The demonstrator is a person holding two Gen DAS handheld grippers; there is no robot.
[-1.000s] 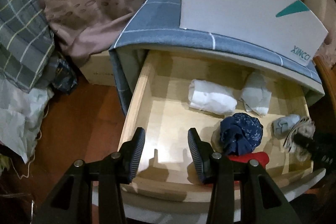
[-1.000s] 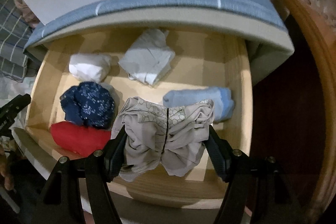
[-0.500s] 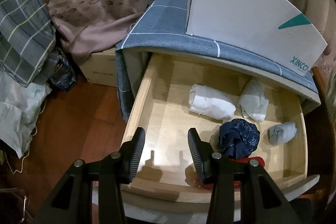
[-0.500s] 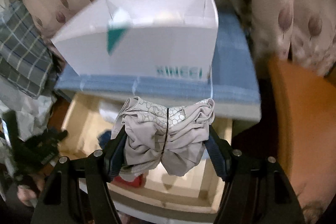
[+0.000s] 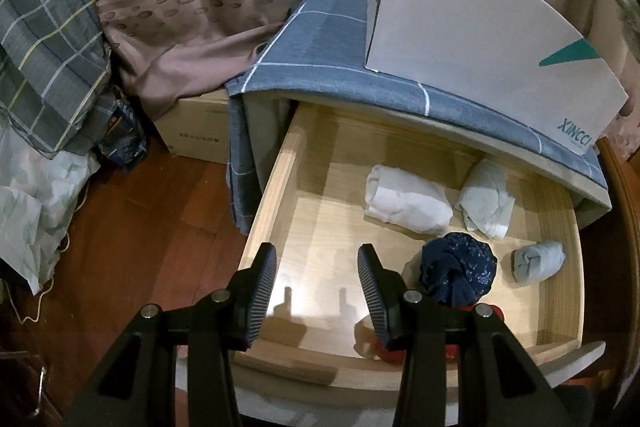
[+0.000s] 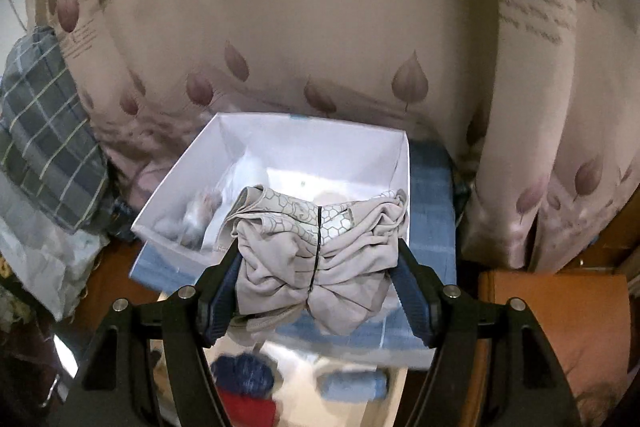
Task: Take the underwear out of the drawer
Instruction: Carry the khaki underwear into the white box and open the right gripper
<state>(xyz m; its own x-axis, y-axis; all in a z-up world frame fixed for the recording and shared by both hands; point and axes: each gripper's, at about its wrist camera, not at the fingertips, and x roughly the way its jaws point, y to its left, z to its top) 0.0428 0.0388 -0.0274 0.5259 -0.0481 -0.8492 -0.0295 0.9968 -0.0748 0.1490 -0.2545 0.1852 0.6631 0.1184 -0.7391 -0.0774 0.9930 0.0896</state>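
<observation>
Curtain [image 6: 320, 39]: pale, leaf-printed, fills the right wrist view from 9 through 12 to 3 o'clock.
Drawer [image 5: 280, 187]: pale wood, pulled open under a blue checked cloth [image 5: 320, 59]; it takes up the left wrist view from centre to 4 o'clock.
White box [image 6: 304, 155]: open-topped, on the blue cloth, at the centre of the right wrist view; the blurred thing inside could be crumpled plastic.
Beige underwear [image 6: 316, 251]: bunched and pinched between the pads of the right gripper [image 6: 318, 287], out of the drawer, in front of the white box.
White roll [image 5: 408, 203]: in the drawer at 2 o'clock of the left gripper [image 5: 316, 283].
Navy bundle [image 5: 458, 273]: at 3 o'clock of the left gripper, red cloth [image 5: 394, 355] just below it.
Light blue roll [image 5: 538, 261]: near the drawer's right wall.
Left gripper: jaws apart, nothing between them, above the drawer's front left part.
</observation>
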